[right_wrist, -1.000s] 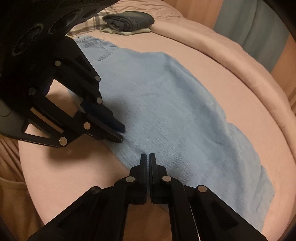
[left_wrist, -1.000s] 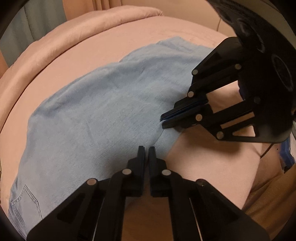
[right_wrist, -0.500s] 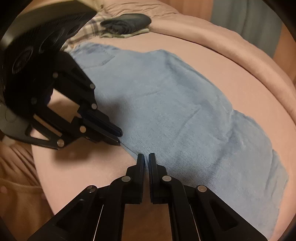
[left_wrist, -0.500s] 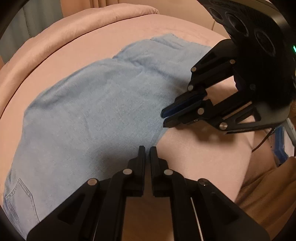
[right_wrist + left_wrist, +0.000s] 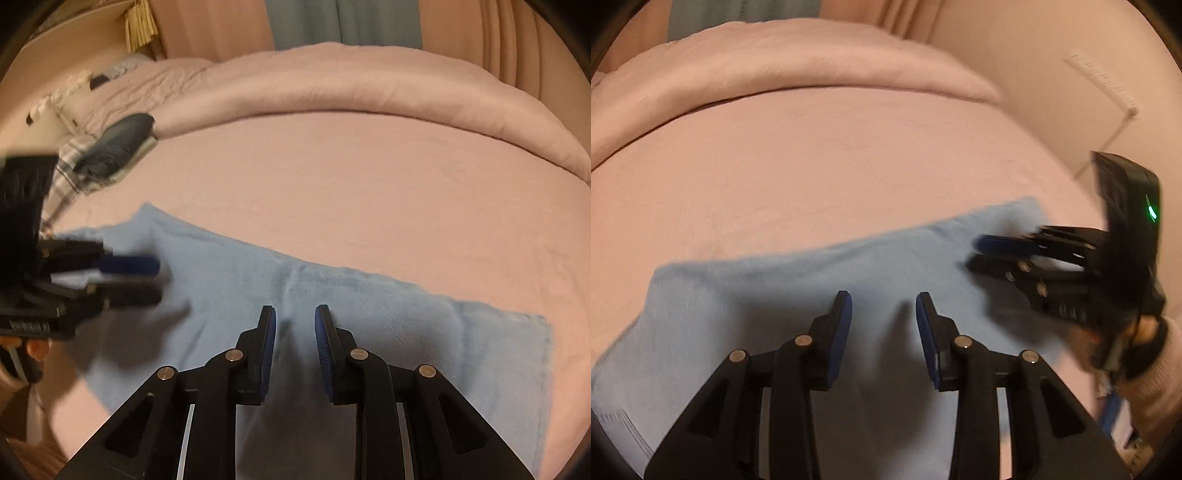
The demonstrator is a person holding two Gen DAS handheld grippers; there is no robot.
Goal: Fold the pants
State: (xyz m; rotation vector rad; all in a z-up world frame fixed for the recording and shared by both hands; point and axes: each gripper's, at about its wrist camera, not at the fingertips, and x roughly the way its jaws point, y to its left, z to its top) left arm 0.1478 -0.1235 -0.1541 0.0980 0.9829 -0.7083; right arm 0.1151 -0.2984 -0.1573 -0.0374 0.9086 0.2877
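I have both grippers over the bed, side by side above the pants. The pants lie flat on the pink sheet as a long light-blue band, running across the near part of the mattress in both views. In the right wrist view one squared end of the band lies off to the right.

My left gripper has its jaws opening — there is a clear gap between the blue pads, and I see only denim below that gap, nothing pinched in it. My right gripper is the same: jaws opening, pads apart, the cloth lying under them rather than held. So both claws are released, and the pants rest on the sheet on their own.

From the left camera the right gripper shows at the right edge, blurred, its fingers pointing in over the cloth's far end, with a green light on its body and a hand behind it. From the right camera the left gripper sits at the left edge, also blurred, over the other part of the cloth.

Further back — a rolled duvet along the far side of the bed, and at the upper left a small stack of folded clothes, well apart from the pants.
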